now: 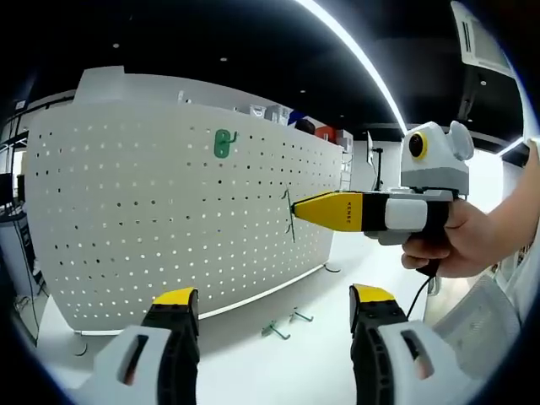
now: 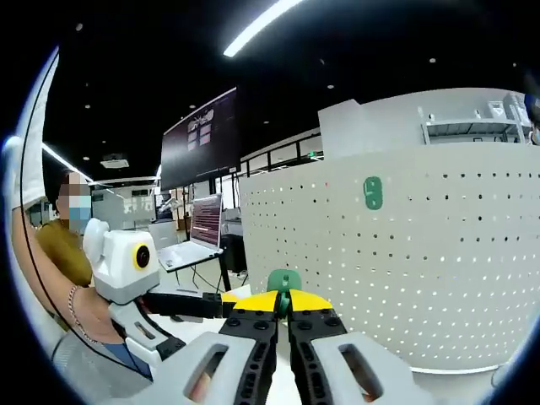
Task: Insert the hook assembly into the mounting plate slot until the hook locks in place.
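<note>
Green hook (image 2: 284,283) sits low centre in the right gripper view, clamped between the right gripper's (image 2: 283,325) yellow-tipped jaws, jaws clenched on it. In the left gripper view the same hook (image 1: 289,213) shows as a thin green piece at the tip of the right gripper (image 1: 297,211), mid frame, touching or just at the pegboard (image 1: 169,211) face; cannot tell if it is seated in a hole. A hand (image 1: 451,245) grips that gripper's handle at the right of the frame.

White perforated pegboard curves across the left and centre of the left gripper view; in the right gripper view the pegboard (image 2: 439,253) takes the right half. A green plate (image 1: 222,143) is mounted on it, upper centre in the left gripper view, well above the held hook. Same plate (image 2: 373,192) sits upper right of centre in the right gripper view.

Two spare green hooks (image 1: 287,323) lie on the white table (image 1: 278,363) near the board's foot, bottom centre of the left gripper view, just beside each other.

Left gripper (image 1: 274,308) jaws rise from the bottom of its view, spread wide, grasping nothing. It also shows lower left in the right gripper view (image 2: 215,305), beside the right gripper.

A laptop (image 2: 198,232) stands on a desk left of centre in the right gripper view; dark screen (image 2: 202,139) above it. Person at far left.
</note>
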`<state>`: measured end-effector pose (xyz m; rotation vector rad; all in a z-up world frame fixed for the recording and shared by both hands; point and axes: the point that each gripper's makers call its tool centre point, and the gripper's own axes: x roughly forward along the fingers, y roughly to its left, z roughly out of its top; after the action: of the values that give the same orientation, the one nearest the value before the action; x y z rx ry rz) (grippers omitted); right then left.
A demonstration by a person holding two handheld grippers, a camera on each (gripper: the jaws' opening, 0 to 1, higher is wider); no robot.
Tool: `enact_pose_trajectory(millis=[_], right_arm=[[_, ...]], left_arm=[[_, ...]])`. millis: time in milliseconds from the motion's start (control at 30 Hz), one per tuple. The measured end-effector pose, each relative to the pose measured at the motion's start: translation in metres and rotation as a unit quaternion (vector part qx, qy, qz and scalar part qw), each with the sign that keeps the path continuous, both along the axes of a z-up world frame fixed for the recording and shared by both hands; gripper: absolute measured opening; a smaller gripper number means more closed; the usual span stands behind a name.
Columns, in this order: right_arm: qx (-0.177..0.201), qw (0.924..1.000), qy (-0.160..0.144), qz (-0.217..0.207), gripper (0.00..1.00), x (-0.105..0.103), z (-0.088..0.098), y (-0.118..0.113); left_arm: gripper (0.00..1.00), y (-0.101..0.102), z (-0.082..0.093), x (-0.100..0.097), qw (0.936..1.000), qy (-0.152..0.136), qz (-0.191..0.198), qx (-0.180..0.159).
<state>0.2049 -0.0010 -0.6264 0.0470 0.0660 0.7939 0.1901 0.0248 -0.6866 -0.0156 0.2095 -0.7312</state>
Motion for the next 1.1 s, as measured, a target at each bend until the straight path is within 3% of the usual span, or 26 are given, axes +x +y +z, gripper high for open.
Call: enact_pose_trajectory(millis=[133, 1100], right_arm=[[0.015, 0.9998, 0.005, -0.008, 0.00, 0.005, 0.005, -0.007], [-0.001, 0.9962, -0.029, -0.082, 0.00, 0.062, 0.044, -0.045]], left_arm=[[0.73, -0.001, -0.002, -0.001, 1.0000, 0.002, -0.005, 0.006], [0.70, 0.012, -0.046, -0.022, 0.9978, 0.054, -0.024, 0.029]])
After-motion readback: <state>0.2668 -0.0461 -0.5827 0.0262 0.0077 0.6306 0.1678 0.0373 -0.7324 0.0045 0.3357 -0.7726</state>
